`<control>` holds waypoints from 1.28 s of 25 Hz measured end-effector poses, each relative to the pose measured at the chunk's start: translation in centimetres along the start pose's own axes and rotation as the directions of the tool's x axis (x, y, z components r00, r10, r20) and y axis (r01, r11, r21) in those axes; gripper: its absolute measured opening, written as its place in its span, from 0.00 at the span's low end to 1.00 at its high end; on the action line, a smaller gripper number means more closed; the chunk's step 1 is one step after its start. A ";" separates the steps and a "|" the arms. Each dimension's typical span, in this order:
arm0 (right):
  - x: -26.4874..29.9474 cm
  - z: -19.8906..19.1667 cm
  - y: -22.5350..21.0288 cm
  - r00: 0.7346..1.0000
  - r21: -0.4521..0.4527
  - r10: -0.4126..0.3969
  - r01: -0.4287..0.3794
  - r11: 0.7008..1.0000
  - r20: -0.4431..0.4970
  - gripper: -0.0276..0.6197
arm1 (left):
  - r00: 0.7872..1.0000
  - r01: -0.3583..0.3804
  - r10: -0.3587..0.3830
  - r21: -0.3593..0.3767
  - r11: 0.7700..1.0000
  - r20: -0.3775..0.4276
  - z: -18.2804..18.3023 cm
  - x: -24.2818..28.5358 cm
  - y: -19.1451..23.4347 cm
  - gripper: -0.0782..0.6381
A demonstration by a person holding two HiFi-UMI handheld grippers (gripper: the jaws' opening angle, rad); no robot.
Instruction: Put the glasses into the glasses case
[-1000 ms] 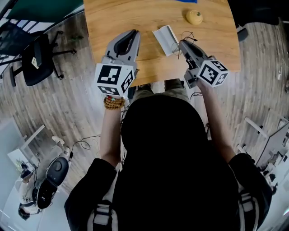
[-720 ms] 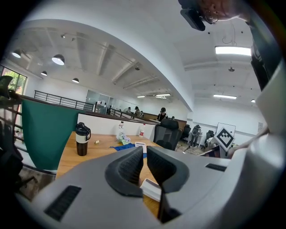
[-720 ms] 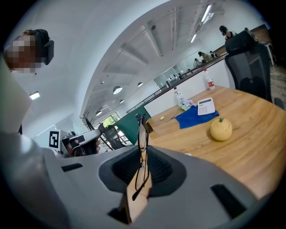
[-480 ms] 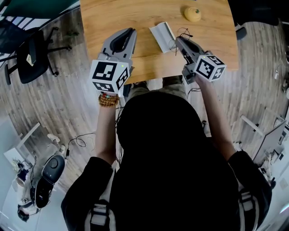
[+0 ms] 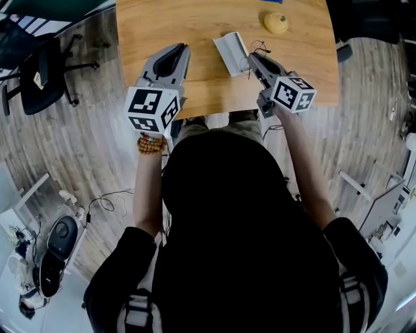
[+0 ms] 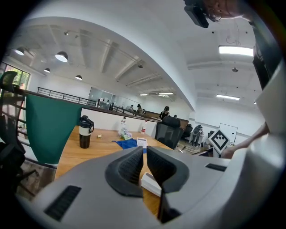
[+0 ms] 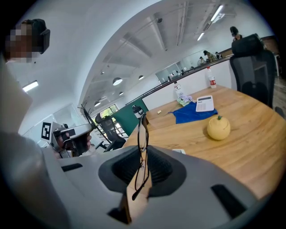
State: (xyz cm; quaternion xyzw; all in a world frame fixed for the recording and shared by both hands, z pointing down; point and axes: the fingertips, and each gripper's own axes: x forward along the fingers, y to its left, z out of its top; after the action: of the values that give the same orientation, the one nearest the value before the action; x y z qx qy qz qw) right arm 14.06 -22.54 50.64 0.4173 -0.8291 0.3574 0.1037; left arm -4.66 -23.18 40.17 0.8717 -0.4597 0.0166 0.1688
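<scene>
Thin black-framed glasses stand on edge between the pads of my right gripper, which is shut on them. In the head view that gripper hangs over the wooden table, with the glasses sticking out just right of the white glasses case. The case lies on the table between the two grippers. My left gripper is to the case's left, jaws closed to a thin slit with nothing in them. In the left gripper view the case shows just beyond the pads of the gripper.
A yellow fruit-shaped object sits at the table's far right. Farther back lie a blue cloth with a white calculator and a black tumbler. An office chair stands on the floor to the left.
Both grippers have sunk a little toward the table top. The right one still grips the glasses, and the left one stays closed and empty.
</scene>
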 end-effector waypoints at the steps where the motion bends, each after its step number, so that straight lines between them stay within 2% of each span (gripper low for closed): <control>1: 0.1 -0.1 -0.2 1.000 -0.004 -0.004 0.004 1.000 -0.006 0.12 | 1.000 -0.006 0.006 -0.005 1.000 -0.004 -0.3 -0.1 0.1 0.17; 15: 2.8 -1.8 -4.5 0.990 -0.054 -0.097 0.092 0.994 -0.102 0.13 | 0.999 -0.027 0.027 -0.008 1.000 -0.017 -1.0 0.9 1.0 0.17; 32: 5.7 -4.2 -6.7 0.963 -0.157 -0.115 0.078 0.984 -0.242 0.13 | 1.000 -0.015 0.014 -0.011 1.000 -0.027 -0.2 3.1 -0.7 0.17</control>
State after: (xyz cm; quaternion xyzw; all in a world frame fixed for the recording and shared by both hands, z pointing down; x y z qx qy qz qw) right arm 15.04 -25.88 59.71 0.4000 -0.8120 0.3400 0.2552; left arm -2.23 -25.22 40.76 0.8671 -0.4637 0.0269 0.1799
